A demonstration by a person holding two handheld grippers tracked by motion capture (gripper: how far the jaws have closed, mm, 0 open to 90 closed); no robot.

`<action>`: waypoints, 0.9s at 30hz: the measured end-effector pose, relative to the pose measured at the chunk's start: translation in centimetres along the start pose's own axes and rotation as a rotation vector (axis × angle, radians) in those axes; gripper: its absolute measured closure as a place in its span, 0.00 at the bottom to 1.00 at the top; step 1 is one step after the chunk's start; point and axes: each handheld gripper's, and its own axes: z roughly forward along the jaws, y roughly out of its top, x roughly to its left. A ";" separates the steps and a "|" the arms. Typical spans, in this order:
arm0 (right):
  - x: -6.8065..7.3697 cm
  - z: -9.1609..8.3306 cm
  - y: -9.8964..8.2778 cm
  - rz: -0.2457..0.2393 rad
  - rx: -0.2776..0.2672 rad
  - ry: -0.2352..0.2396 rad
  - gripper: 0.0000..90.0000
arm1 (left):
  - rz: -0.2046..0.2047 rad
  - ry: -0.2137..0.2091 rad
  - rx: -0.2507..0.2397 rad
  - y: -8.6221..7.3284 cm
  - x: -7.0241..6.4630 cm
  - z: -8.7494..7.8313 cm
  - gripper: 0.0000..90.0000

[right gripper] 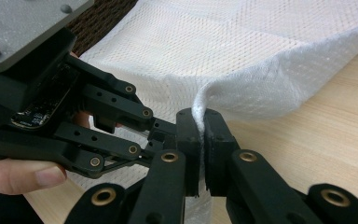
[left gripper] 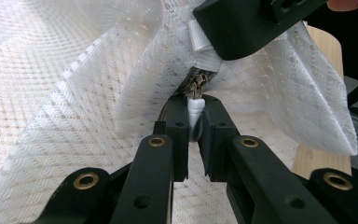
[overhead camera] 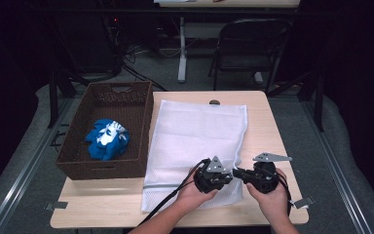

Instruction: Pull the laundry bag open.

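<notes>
High view: a white mesh laundry bag lies flat on the wooden table, just beside a brown woven basket that stands at the table's left side. A crumpled blue and white cloth lies inside the basket. Both hands work at the bag's near right corner. The left gripper and the right gripper point toward each other and meet tip to tip over that corner. A folding chair stands beyond the far edge of the table.

Left gripper view: the left gripper is closed on the white zipper pull of the bag, the pull standing upright between the two pads. The metal slider sits directly above the pull. Mesh fabric is raised and folded around the zipper. The right gripper's jaw crosses the top of the picture, pressed onto the white seam next to the slider.

Right gripper view: the right gripper is closed on a pinched fold of the bag's edge fabric, lifted off the table. The left gripper comes in from the left, its tips touching the right gripper's jaws. Bare tabletop lies to the right of the lifted corner.
</notes>
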 end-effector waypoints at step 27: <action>-1.6 -1.5 0.2 0.063 -0.041 -0.008 0.97 | -0.023 0.012 0.050 0.0 0.6 0.7 0.93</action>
